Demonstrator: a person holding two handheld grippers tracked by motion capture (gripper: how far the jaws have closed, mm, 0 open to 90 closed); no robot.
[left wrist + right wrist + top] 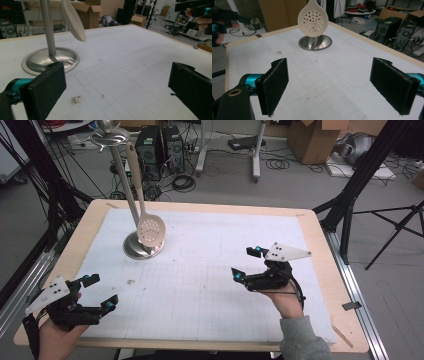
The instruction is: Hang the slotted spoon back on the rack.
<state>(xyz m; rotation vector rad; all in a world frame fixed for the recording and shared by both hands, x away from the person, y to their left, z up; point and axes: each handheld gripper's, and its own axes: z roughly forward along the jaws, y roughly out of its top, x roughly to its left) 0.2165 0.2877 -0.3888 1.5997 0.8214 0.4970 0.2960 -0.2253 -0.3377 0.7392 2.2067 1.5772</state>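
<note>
A cream slotted spoon (150, 228) hangs from a tall steel stand (144, 246) at the table's back left, its perforated bowl just above the round base. My left gripper (103, 292) rests open at the front left corner, nothing between its pads (47, 87); the stand's base (50, 60) and the spoon's bowl (73, 20) lie ahead of it. My right gripper (247, 262) is open at the right of the table, held in a hand, and points toward the spoon (313, 18) and the stand's base (315, 42). Its pads (274, 82) hold nothing.
A white gridded mat (210, 285) covers the wooden table (325, 270). A small dark smudge (131, 281) marks the mat near the left gripper. Computer towers (159, 145), cables and cardboard boxes (312, 140) stand on the floor behind the table.
</note>
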